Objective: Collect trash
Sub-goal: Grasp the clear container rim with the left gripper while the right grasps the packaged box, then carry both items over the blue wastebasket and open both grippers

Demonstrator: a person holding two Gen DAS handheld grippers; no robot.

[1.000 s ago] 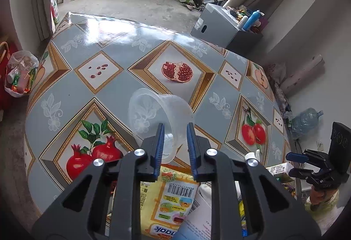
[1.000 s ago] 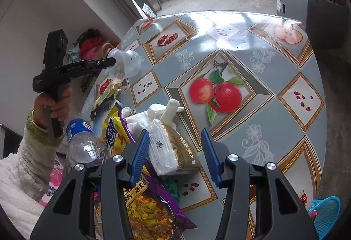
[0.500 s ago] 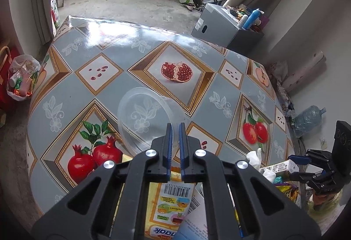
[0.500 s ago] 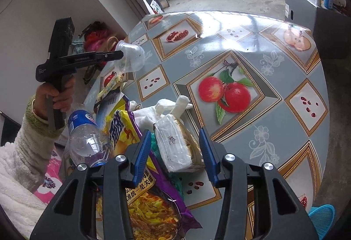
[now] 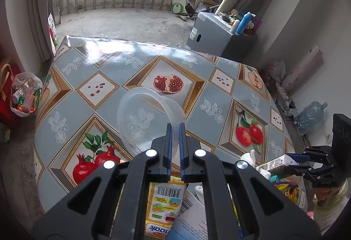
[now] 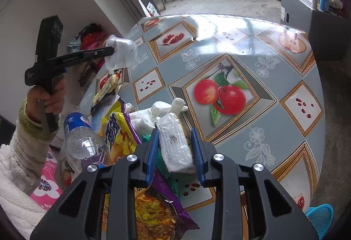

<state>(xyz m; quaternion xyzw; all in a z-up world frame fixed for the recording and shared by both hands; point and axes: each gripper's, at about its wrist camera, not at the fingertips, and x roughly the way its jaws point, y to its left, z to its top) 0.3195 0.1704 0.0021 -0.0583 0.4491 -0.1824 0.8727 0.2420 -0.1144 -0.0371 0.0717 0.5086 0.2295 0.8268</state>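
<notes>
My left gripper (image 5: 174, 130) is shut on the rim of a clear plastic cup (image 5: 145, 121) and holds it in the air above the table; the cup also shows in the right wrist view (image 6: 121, 53). My right gripper (image 6: 174, 141) is closing around a white wrapped packet (image 6: 175, 143); its jaws sit on both sides of it, close to its sides. It shows from afar in the left wrist view (image 5: 291, 162). A trash pile lies below: yellow and purple snack bags (image 6: 118, 130), white tissue (image 6: 149, 114), a clear bottle (image 6: 85, 143).
The round table (image 6: 274, 77) has a grey fruit-patterned cloth. A grey box (image 5: 215, 35) with bottles stands beyond it. A bag of trash (image 5: 26, 95) sits on the floor left. A blue basket (image 6: 320, 220) is low at the right.
My left gripper closed on the cup's rim and lifted it. My right gripper moved in over the white packet and narrowed around it.
</notes>
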